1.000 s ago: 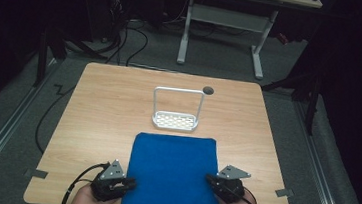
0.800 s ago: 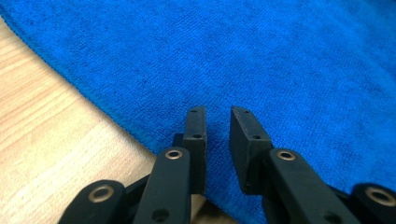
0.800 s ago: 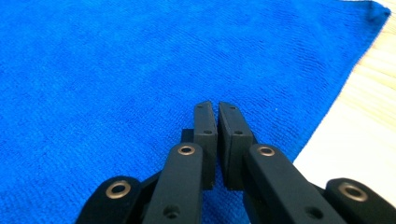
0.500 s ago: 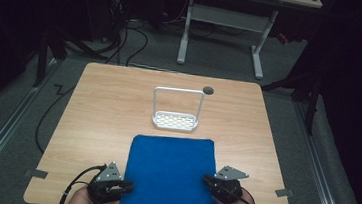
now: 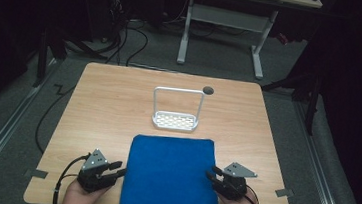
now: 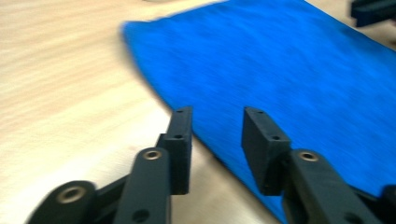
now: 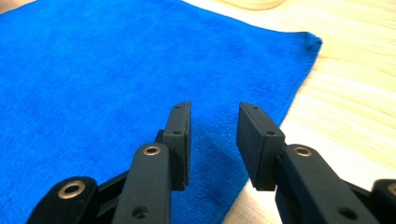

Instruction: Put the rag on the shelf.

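Blue cloth lies flat at the table's near edge, and I judge it just released: left gripper and right gripper have just been opening their fingers, nothing pinched. Next I'd regrip both side edges to fold.

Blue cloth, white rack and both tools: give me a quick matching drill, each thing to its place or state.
1. blue cloth
2. white rack
3. left tool
4. right tool

a. open, at the cloth's right edge
b. upright, mid-table beyond the cloth
c. flat at the near edge
d. open, at the cloth's left edge

Pairs: 1-c, 2-b, 3-d, 4-a
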